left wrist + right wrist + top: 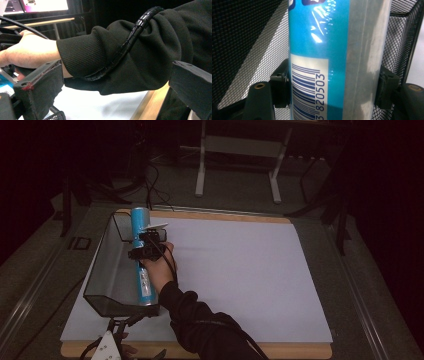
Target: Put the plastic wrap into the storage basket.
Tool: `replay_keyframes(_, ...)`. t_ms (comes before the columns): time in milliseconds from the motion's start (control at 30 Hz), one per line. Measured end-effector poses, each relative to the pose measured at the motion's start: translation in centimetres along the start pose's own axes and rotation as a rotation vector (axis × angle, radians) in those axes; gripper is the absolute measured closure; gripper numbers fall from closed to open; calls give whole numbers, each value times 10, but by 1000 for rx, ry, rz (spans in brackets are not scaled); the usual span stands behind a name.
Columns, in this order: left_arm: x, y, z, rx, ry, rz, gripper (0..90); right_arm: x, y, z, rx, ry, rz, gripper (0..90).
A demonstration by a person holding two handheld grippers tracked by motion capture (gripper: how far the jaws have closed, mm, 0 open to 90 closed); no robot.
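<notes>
Left gripper (116,332): near table edge, jaws apart, unloaded.
Right gripper (145,245): clamped across blue can (142,260).
Can axis: lengthwise, inside mesh basket (102,270).
Surface: pale sheet (240,280) on wooden table (300,351).
Room: dim.

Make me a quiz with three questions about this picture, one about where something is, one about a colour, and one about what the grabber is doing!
1. Where is the mesh basket?
A. left side of the table
B. right side of the table
C. on the floor

2. What colour is the can?
A. red
B. blue
C. yellow

3. What is the right hand-held gripper doing?
A. lying open on the table
B. squeezing the can
C. holding a cup

Answers:
1. A, the high view shows the basket by the table's left edge.
2. B, the can's wrapper is bright blue with a white barcode patch.
3. B, in the right gripper view both jaws press against the can's sides, over the basket.
</notes>
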State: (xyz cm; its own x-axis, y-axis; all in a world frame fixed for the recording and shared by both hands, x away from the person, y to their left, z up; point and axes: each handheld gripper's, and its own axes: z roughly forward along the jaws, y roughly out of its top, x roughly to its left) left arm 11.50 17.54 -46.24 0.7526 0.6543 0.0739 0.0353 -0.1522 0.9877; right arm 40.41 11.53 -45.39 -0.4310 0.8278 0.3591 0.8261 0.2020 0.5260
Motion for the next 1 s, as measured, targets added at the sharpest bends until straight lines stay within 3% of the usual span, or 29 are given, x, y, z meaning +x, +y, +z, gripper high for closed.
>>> replay_keyframes(167, 0, 0, 0, 0, -3, -1, 6, -1, 0, 5, 19, -24, 17, 311)
replay_keyframes(367, -1, 0, 0, 3, -9, 0, 7, -10, -3, 15, 58, -6, 53, 303)
replay_keyframes(567, -1, 0, 1, 9, -13, 3, 7, -10, -3, 15, 63, -7, 28, 296)
replay_keyframes(733, -1, -1, 2, 13, -16, 1, 7, -11, -1, 14, 103, 7, -21, 270)
replay_keyframes(867, -2, -1, 3, 17, -19, 2, 6, -11, -1, 11, 102, 36, -77, 191)
replay_keyframes(967, -2, -1, 3, 19, -20, 4, 6, -10, 0, 4, 86, 18, -139, 185)
replay_keyframes(1000, -2, -1, 3, 19, -20, 4, 6, -10, 0, 4, 86, 18, -139, 185)
